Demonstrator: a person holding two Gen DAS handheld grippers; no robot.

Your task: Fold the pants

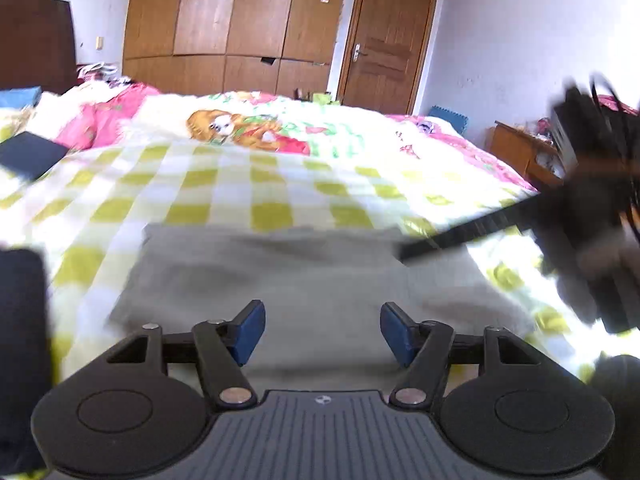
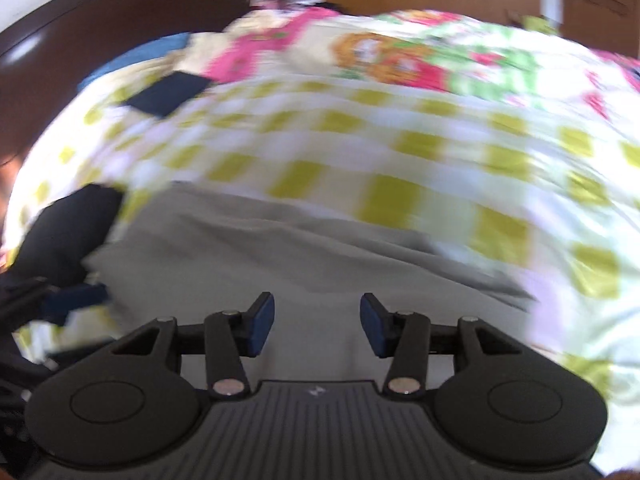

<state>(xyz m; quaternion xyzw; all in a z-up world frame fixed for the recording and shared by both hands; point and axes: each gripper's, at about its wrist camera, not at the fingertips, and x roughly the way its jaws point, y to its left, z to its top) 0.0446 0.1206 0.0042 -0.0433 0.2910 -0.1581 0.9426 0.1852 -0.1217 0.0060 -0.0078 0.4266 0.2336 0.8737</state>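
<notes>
Both hand-held grippers hang over the grey pants [image 1: 280,276]: my left hand-held gripper [image 1: 322,334] has its blue pads spread with nothing between them, and my right hand-held gripper [image 2: 317,326] likewise stands open and empty. I see the folded pants lying flat on the checked bedspread [image 1: 192,184], long axis running left to right across both views.

right gripper [image 1: 592,216] and bedspread [image 2: 360,140] motion-blurred
</notes>
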